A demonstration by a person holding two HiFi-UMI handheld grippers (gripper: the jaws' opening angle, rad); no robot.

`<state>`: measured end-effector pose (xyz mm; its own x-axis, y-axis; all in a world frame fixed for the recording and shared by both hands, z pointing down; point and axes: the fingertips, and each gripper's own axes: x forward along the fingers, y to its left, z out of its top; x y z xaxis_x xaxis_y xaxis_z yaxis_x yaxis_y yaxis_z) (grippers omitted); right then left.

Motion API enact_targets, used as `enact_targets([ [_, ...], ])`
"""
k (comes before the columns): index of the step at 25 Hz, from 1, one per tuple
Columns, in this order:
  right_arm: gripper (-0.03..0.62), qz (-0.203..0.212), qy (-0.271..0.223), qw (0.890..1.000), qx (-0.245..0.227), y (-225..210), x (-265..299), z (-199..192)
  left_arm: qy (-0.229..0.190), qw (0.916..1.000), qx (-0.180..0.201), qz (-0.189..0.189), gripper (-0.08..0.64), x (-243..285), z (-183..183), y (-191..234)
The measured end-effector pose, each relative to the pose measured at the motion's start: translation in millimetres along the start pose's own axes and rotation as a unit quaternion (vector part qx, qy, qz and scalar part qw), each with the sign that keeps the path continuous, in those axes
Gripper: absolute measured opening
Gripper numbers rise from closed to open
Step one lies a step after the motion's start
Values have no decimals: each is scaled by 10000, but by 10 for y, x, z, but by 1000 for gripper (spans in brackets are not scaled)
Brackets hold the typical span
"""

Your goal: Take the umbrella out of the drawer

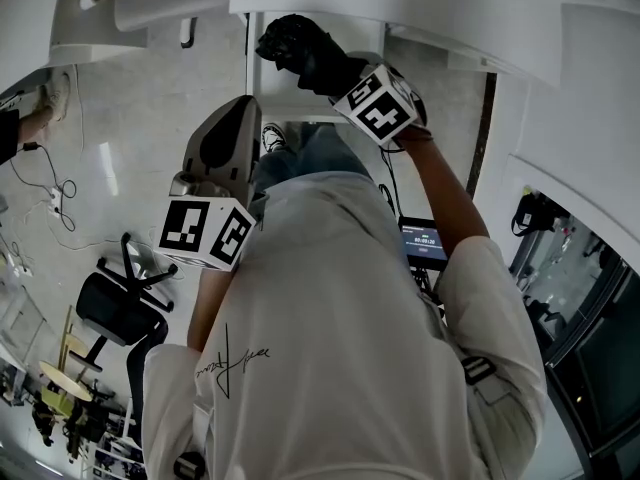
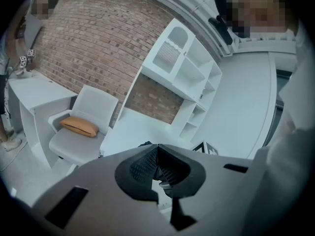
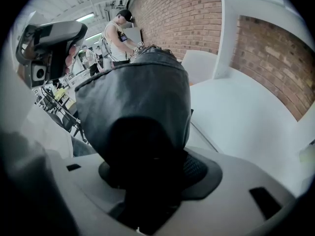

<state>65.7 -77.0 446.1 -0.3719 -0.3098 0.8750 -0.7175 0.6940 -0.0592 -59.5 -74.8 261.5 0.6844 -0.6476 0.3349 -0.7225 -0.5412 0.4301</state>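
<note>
In your right gripper (image 3: pixel 147 178) the umbrella (image 3: pixel 135 102) was clamped; your left gripper (image 2: pixel 158 168) sat closed, empty. A steady grip was needed.

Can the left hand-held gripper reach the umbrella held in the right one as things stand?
Probably yes: the right hand-held gripper holds the umbrella up in open air, nothing lies between, but the left hand-held gripper has its jaws shut and must open first.

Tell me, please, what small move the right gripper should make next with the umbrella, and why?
Probably lower the umbrella onto the white desktop before releasing it. The right gripper is shut on its dark folded fabric, held clear of that surface; the left gripper is shut and empty, so nothing else supports it.
</note>
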Motion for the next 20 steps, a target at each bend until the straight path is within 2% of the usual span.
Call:
enact_targets([
  [20, 235, -219, -406, 9988, 154, 142, -549, 238, -234, 9995, 134, -169, 17, -73, 128, -71],
])
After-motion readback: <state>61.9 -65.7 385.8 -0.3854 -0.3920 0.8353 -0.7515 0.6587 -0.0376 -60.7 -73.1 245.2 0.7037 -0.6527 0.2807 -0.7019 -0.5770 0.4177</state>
